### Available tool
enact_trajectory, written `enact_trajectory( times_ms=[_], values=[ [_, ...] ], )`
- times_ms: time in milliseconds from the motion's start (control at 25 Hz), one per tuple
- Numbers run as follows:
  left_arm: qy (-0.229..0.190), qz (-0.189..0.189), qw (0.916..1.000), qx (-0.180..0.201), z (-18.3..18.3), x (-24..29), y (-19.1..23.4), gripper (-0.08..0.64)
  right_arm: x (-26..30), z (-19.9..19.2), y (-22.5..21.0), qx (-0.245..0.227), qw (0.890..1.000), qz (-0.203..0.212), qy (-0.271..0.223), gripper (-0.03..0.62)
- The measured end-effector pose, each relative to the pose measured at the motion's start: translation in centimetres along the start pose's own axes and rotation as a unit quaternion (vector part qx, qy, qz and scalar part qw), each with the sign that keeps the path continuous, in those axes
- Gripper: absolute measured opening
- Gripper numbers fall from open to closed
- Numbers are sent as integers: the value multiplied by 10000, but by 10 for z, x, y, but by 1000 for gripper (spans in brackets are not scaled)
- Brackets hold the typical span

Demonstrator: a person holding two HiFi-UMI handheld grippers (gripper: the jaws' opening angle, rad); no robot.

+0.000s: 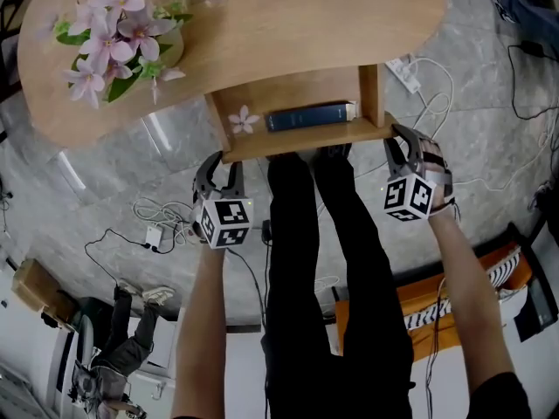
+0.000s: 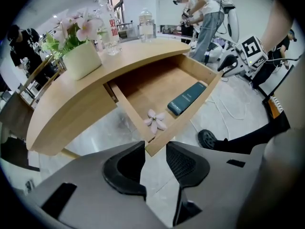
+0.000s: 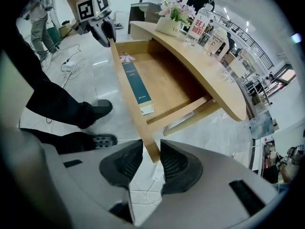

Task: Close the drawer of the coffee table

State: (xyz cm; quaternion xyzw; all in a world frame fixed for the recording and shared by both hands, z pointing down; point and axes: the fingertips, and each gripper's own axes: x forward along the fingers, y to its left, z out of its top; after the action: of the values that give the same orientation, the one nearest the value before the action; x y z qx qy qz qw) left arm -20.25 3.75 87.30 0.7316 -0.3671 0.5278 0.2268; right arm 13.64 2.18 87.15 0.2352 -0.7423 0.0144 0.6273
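The light wooden coffee table [image 1: 288,24] has its drawer [image 1: 301,94] pulled out toward me. Inside lie a dark blue book [image 1: 310,116] and a pale artificial flower [image 1: 244,120]. My left gripper [image 1: 220,160] is at the left end of the drawer front [image 1: 306,140]. In the left gripper view that corner [image 2: 153,146] sits between the pads, with the left gripper [image 2: 156,151] shut on it. My right gripper [image 1: 403,138] is at the right end. In the right gripper view the board's end [image 3: 150,149] is pinched by the right gripper [image 3: 151,151].
A pot of pink flowers [image 1: 118,33] and bottles [image 2: 145,25] stand on the tabletop. My legs [image 1: 323,234] are right in front of the drawer. Cables [image 1: 157,225] and a power strip [image 1: 403,72] lie on the grey floor. Other people [image 2: 202,11] stand further off.
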Motion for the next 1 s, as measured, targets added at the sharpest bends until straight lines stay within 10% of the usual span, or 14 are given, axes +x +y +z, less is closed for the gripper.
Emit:
enact_trajectory(
  times_ms=[1000],
  values=[
    [-501,487,9972,-283,51,-8,45,141,-4,28,-61,309,9980,-535,-154,112]
  ],
)
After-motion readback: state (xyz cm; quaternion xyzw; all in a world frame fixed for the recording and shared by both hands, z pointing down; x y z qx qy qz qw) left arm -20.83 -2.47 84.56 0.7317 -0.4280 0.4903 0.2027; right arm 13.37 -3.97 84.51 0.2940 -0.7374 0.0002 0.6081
